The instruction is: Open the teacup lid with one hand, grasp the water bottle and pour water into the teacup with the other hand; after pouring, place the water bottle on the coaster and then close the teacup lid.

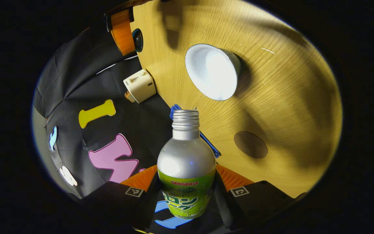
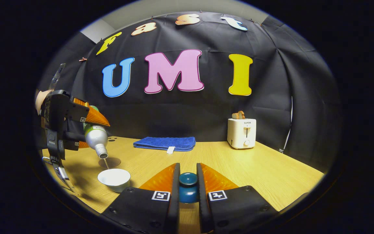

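Clamped between the right gripper's [image 2: 188, 182] two fingers in the right gripper view was the knob of a dark teal teacup lid [image 2: 188, 186], held up over the light wooden table [image 2: 258, 169] and well apart from the cup. Just left of that gripper stood the white ceramic teacup [image 2: 114, 179], uncovered, with its mouth open. Above the teacup, the left gripper [image 2: 86, 125] tilted a silver metal water bottle with a green label [image 2: 95, 135] neck-down, and a thin stream of water ran from its mouth toward the teacup. A round brown coaster [image 2: 109, 162] lay bare on the table just behind the teacup. Farther back, a folded blue towel [image 2: 165, 143] lay near the black cloth wall, and a white toaster [image 2: 242, 132] with bread in its slot stood to the right of the towel.

In the left gripper view, the left gripper [image 1: 187, 191] squeezed the water bottle [image 1: 187, 172] by its labelled lower body, both fingers pressed to its sides, the uncapped threaded neck pointing forward. Beyond the neck the teacup [image 1: 213, 71] showed its white inside, and the coaster [image 1: 250, 144] sat apart from it on the table [image 1: 287, 107]. An edge of the towel [image 1: 209, 144] showed behind the bottle. At the far table edge were the toaster [image 1: 140, 86] and the right gripper [image 1: 130, 35] with the lid [image 1: 138, 40].
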A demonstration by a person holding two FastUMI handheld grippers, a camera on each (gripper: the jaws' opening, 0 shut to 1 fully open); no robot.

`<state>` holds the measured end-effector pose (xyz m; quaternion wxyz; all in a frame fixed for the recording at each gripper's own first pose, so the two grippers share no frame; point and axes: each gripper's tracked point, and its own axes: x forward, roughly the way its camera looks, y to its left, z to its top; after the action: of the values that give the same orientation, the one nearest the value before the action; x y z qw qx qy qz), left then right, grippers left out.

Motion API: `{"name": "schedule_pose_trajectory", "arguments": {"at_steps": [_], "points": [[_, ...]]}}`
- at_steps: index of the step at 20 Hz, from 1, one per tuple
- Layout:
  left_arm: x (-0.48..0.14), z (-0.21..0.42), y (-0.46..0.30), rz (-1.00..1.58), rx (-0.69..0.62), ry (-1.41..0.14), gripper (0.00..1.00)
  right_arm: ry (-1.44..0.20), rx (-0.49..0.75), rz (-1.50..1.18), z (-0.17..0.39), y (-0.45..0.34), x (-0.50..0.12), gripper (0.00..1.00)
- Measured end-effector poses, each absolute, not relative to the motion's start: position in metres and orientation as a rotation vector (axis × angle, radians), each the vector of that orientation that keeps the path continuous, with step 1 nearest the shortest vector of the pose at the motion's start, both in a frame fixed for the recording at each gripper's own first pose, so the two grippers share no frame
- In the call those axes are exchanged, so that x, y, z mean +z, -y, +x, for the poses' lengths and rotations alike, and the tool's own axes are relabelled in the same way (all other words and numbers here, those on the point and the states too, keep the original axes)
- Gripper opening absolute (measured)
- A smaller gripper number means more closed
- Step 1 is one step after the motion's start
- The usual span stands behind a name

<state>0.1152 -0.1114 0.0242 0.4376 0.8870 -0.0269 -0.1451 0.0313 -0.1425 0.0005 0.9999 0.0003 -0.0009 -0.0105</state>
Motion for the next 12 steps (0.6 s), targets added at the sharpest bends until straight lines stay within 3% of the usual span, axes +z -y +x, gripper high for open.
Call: {"name": "schedule_pose_trajectory", "arguments": {"at_steps": [12], "points": [[0.0315, 0.1098, 0.1214, 2.220, -0.355, 0.114, 0.82, 0.002, -0.021, 0.001, 0.0317, 0.1424, 0.0002, 0.28]]}}
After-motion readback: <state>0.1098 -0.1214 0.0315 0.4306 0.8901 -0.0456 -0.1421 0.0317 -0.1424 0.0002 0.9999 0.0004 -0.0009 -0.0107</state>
